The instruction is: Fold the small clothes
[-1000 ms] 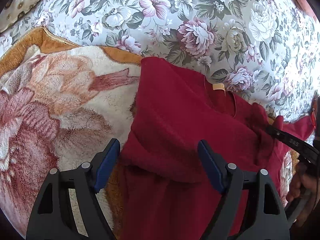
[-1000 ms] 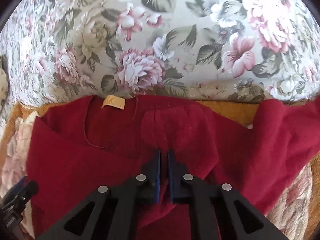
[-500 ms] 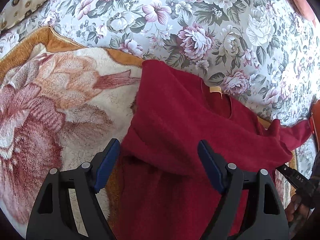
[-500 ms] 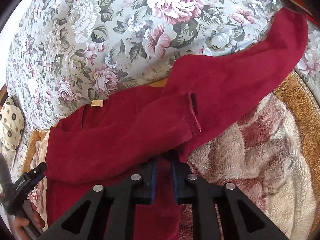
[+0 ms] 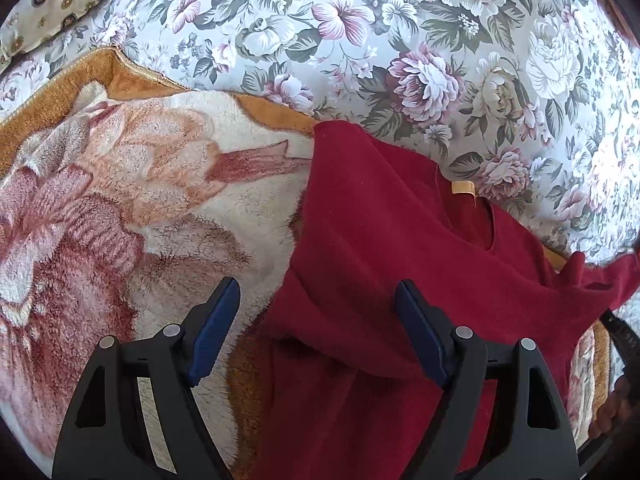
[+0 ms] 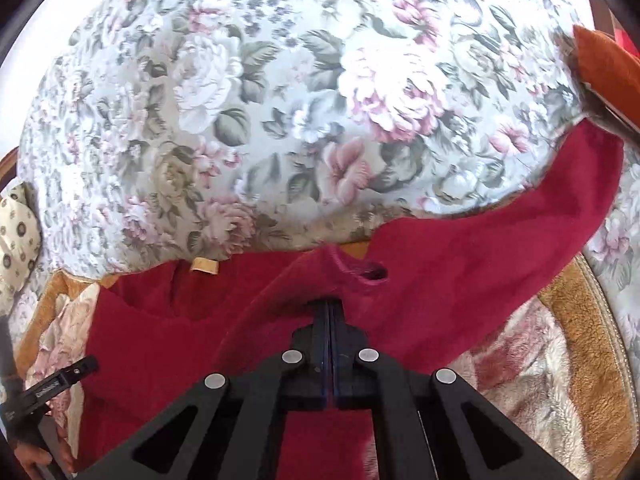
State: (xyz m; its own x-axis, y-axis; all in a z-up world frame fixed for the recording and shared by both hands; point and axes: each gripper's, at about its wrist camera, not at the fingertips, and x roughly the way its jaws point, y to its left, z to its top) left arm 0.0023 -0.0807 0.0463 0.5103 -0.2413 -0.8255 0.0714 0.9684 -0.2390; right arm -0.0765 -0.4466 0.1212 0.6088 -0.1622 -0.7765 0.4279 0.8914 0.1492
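Right wrist view: right gripper (image 6: 331, 312) clenched on the red top's (image 6: 168, 332) sleeve; soft, limp; left gripper (image 5: 316, 332) released above its side edge, a good hold.

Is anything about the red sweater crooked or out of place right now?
Yes. The red sweater is unevenly folded: one sleeve lies across the body, while the other sleeve stretches off the fleece blanket onto the floral cover.
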